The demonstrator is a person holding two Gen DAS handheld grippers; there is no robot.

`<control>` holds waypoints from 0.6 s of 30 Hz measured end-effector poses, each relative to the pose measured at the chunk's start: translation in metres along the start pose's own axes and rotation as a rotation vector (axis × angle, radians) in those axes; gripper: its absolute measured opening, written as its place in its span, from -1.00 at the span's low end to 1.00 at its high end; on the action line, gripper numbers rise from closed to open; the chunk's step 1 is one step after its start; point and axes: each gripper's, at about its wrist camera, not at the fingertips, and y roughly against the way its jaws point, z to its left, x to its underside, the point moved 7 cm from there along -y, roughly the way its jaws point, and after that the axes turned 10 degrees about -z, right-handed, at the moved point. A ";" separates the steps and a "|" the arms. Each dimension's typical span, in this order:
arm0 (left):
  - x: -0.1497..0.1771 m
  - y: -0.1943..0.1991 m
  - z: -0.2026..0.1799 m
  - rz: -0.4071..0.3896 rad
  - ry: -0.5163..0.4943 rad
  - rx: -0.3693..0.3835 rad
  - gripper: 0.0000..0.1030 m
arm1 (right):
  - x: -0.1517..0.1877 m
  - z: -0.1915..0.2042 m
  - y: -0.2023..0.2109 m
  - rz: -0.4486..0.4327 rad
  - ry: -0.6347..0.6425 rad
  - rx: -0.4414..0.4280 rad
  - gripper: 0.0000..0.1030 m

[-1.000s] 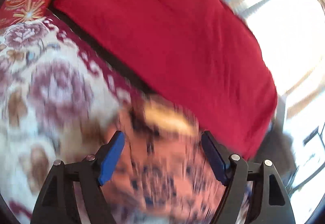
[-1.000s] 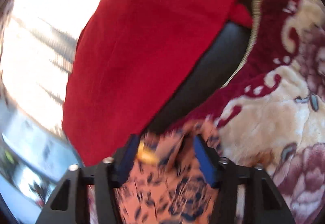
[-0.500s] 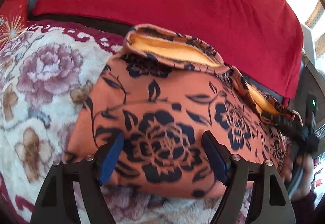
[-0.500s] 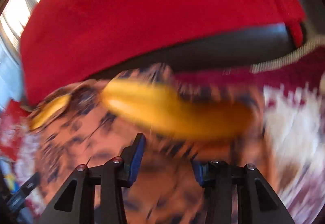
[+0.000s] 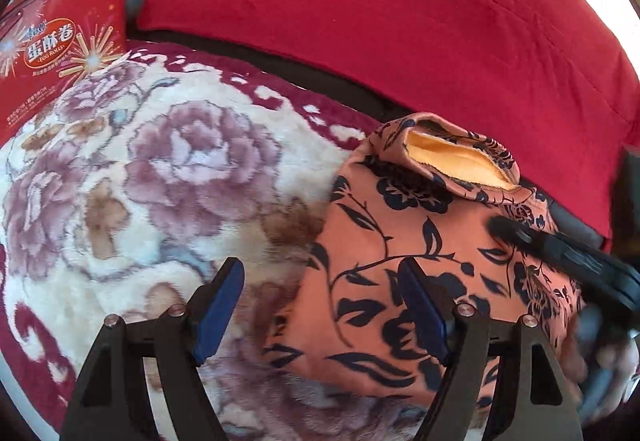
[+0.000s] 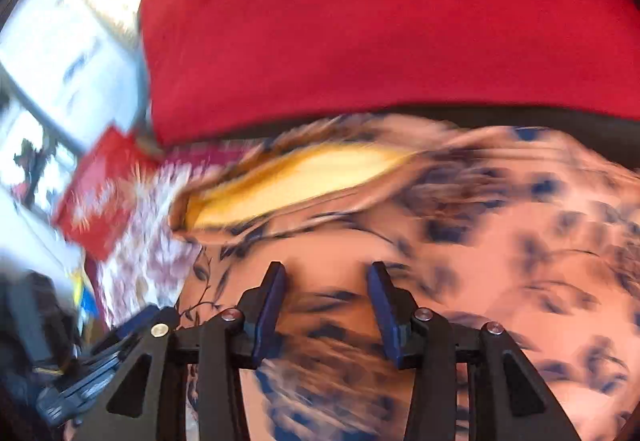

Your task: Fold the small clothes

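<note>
In the left wrist view, the left gripper (image 5: pixel 320 305) is seen with its blue-padded jaws spread wide and nothing clamped between them: one pad stands over the cream fleece blanket with mauve flowers (image 5: pixel 160 177), the other over the edge of the small orange garment printed with dark blue flowers (image 5: pixel 400 241). The garment is laid on the blanket, its yellow-lined neck opening turned towards the red cushion (image 5: pixel 400 21) behind it. In the right wrist view, which is badly blurred, the right gripper (image 6: pixel 327 301) is shown just above the garment with its jaws partly apart; cloth is seen between the pads, but whether it is pinched cannot be told. Further back and to the side, a red printed snack box (image 5: pixel 60 53) is set against the blanket's far edge.
</note>
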 end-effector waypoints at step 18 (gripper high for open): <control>0.015 0.030 -0.080 -0.080 -0.217 0.203 0.55 | 0.010 -0.070 0.110 -0.256 -0.180 0.177 -0.08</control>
